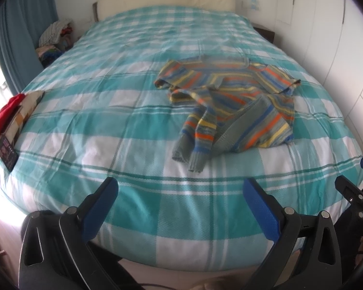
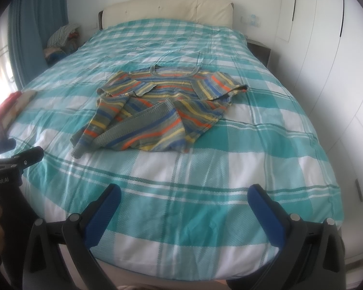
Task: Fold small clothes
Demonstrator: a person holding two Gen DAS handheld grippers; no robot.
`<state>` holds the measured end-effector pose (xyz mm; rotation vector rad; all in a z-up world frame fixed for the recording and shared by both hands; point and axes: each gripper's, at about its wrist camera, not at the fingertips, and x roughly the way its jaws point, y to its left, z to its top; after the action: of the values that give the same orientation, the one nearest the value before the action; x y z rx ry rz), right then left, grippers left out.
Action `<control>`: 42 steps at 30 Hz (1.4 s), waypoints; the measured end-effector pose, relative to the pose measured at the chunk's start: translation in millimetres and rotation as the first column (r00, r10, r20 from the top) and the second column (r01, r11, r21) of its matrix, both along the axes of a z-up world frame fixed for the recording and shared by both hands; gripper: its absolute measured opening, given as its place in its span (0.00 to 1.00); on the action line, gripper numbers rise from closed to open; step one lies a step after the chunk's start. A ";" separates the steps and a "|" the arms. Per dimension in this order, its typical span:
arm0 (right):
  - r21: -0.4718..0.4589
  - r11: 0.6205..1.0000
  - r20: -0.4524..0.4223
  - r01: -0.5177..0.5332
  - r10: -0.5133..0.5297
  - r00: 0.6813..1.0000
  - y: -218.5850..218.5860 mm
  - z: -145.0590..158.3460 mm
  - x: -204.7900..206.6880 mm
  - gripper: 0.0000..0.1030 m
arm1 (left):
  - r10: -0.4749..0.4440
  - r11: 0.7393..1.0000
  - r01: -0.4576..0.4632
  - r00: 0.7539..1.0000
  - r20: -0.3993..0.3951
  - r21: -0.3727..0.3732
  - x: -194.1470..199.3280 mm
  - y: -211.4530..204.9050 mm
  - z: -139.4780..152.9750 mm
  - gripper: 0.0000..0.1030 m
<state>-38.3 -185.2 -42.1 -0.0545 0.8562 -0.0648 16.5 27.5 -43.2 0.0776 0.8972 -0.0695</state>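
A small striped knit sweater (image 1: 232,101) (image 2: 162,108) in grey, orange, yellow and blue lies crumpled on the bed, neck toward the headboard, hem turned up and one sleeve trailing toward the foot of the bed. My left gripper (image 1: 180,191) hangs open above the foot edge of the bed, well short of the sweater, nothing between its blue pads. My right gripper (image 2: 185,197) is likewise open and empty at the foot edge. The right gripper's tip shows at the right rim of the left wrist view (image 1: 355,188).
The bed wears a teal and white checked cover (image 1: 123,111) (image 2: 266,125). Folded red and patterned clothes (image 1: 9,113) and a dark phone (image 1: 7,151) lie at its left edge. A clothes heap (image 1: 55,38) sits by the blue curtain. White wardrobe doors (image 2: 326,48) line the right side.
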 end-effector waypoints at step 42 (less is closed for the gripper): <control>0.125 0.895 -0.048 -0.429 0.437 0.898 -81.8 -15.4 25.5 0.09 | -0.301 0.919 0.213 0.923 -0.239 -0.333 30.0 49.2 -57.8 0.11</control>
<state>-12.8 -267.0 -57.5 -0.1430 0.9043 0.4085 46.5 76.7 -101.0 -0.1019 1.1532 -0.4767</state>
